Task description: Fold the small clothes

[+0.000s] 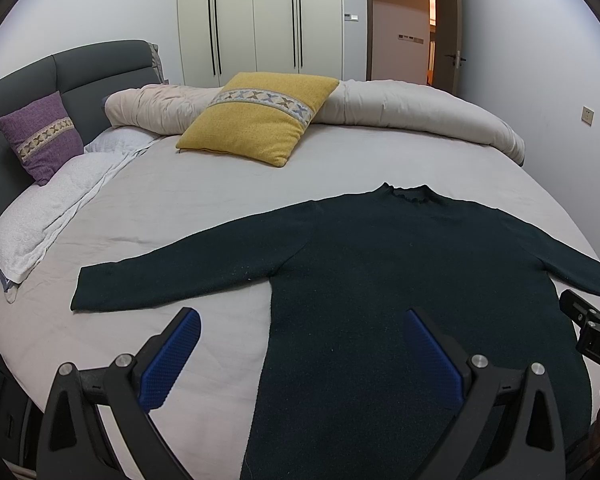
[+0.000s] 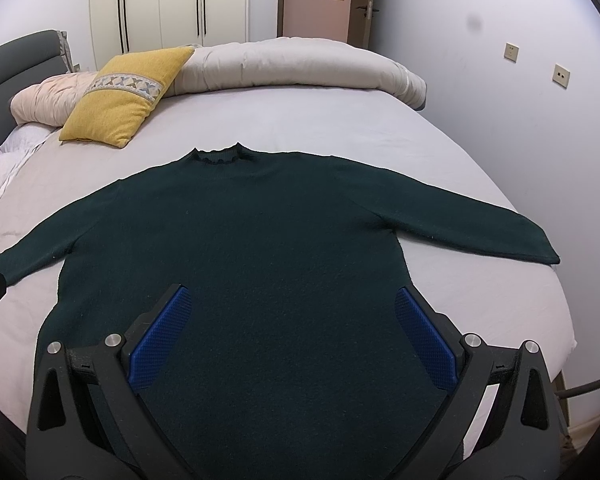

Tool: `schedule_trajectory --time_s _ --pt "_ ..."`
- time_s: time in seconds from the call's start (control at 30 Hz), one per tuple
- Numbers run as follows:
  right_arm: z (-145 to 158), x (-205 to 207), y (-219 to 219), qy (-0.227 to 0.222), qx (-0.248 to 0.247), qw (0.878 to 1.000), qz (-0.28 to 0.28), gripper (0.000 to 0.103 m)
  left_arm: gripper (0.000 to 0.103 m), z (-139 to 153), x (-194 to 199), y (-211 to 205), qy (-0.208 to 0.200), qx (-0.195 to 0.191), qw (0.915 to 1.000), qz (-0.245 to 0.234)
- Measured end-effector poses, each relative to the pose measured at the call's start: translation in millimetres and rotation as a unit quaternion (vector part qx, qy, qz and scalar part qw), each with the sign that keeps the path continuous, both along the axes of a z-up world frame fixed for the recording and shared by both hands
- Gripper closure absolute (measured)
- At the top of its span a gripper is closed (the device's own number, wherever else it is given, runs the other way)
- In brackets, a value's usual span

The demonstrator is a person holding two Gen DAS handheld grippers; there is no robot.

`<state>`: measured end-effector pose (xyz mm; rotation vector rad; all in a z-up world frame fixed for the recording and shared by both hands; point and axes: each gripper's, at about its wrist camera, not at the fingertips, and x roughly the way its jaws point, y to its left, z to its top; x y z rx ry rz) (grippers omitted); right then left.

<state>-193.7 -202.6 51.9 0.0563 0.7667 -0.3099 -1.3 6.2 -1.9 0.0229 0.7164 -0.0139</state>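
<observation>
A dark green long-sleeved sweater lies flat on the bed, collar pointing away, both sleeves spread out to the sides. My left gripper hovers open above the sweater's lower left edge, blue pads wide apart with nothing between them. My right gripper is open too, poised over the lower middle of the sweater's body. The right gripper's black frame also shows at the right edge of the left wrist view. The sweater's hem is hidden below both views.
The bed's grey sheet carries a yellow cushion, a purple cushion, white pillows and a rolled duvet at the far side. Wardrobe and doorway stand behind.
</observation>
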Motion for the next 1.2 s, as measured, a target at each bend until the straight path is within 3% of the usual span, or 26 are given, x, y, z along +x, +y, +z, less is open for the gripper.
schedule_trajectory --time_s 0.83,0.93,1.07,1.13,1.2 --pt "-15.0 11.2 -6.8 0.019 0.014 1.0 0.0 0.0 0.0 -15.6 -1.3 6.5 0.02 0.001 0.9998 0.008" --pt "-18.2 13.8 -28.0 0.018 0.035 0.999 -0.012 0.0 0.0 -21.0 1.9 6.1 0.033 -0.013 0.9994 0.001" --pt "-22.1 13.0 -89.9 0.002 0.105 0.994 -0.039 0.0 0.0 -28.1 13.9 4.5 0.062 -0.044 0.997 -0.015" --pt "-27.3 8.5 -135.4 -0.012 0.143 0.987 -0.069 0.0 0.0 -32.0 17.1 0.9 0.067 -0.049 0.9963 -0.022" --pt "-39.0 0.1 -197.9 -0.027 0.205 0.972 -0.113 0.001 0.0 -38.4 25.1 -1.6 0.087 -0.077 0.9926 -0.036"
